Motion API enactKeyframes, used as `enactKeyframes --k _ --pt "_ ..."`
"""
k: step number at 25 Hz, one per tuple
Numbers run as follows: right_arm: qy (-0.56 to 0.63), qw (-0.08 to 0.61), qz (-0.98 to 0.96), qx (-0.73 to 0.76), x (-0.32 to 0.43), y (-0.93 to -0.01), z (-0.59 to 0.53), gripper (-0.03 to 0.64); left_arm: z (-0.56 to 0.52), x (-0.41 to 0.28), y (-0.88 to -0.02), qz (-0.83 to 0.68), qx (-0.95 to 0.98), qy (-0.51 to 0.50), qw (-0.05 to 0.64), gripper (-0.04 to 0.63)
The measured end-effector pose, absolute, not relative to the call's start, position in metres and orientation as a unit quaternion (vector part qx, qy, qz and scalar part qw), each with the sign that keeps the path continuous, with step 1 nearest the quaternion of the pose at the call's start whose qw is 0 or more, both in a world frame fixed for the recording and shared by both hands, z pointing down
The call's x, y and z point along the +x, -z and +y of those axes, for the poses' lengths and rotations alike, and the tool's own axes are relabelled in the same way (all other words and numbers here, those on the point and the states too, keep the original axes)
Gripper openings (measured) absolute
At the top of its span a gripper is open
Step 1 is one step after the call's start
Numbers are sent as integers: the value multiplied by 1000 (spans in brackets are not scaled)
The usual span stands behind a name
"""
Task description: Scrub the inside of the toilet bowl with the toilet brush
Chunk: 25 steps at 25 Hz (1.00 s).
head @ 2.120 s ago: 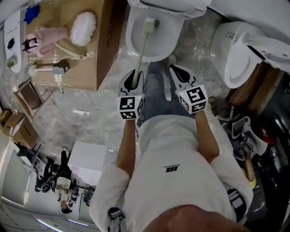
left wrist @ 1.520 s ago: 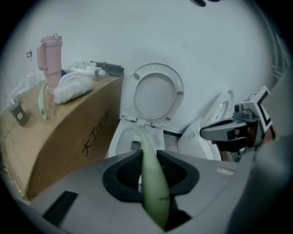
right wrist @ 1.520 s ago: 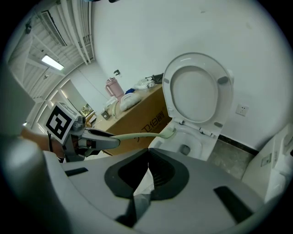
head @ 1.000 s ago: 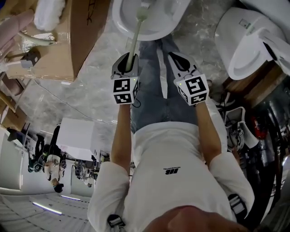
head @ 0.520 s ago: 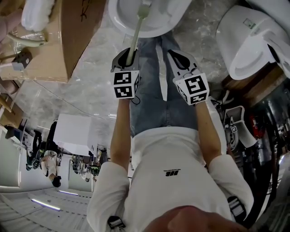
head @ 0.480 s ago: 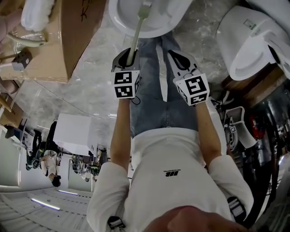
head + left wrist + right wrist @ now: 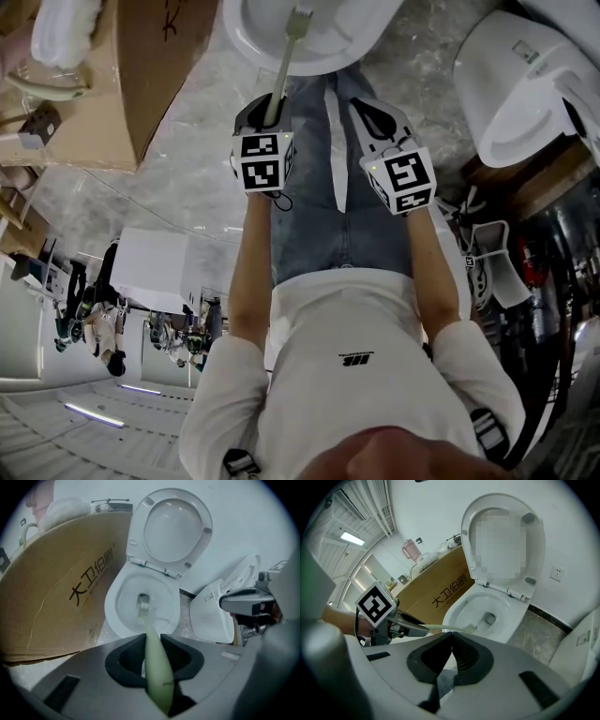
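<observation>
Holding the toilet brush inside the toilet bowl

A cardboard box is standing just left of the white bowl, and the pale green brush is reaching into it, head deep inside. My left gripper is clamping its jaws on the brush handle, while my right gripper is hovering alongside, jaws pressed together on nothing.

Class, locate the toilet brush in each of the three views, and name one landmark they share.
Head view: toilet brush top centre, rising from the left gripper into the toilet bowl.
Left gripper view: bottom centre, gripped between the jaws, head in the bowl.
Right gripper view: left of centre, level, reaching the bowl.
Shared landmark: the toilet bowl.
</observation>
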State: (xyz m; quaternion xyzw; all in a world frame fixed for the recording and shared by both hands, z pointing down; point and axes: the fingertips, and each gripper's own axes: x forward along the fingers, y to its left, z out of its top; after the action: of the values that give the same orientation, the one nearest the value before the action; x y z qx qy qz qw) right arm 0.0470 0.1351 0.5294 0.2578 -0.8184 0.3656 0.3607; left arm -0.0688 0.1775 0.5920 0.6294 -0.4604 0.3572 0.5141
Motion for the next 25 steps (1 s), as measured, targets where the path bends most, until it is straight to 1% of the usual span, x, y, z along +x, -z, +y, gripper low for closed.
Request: enactKeyframes --k 13,25 --pt "-363 376 -815 250 57 -538 129 -5 174 -76 -615 -465 598 -391 523 104" --pt "-367 380 -812 248 60 -542 123 -5 170 -55 -623 -448 590 -388 549 104"
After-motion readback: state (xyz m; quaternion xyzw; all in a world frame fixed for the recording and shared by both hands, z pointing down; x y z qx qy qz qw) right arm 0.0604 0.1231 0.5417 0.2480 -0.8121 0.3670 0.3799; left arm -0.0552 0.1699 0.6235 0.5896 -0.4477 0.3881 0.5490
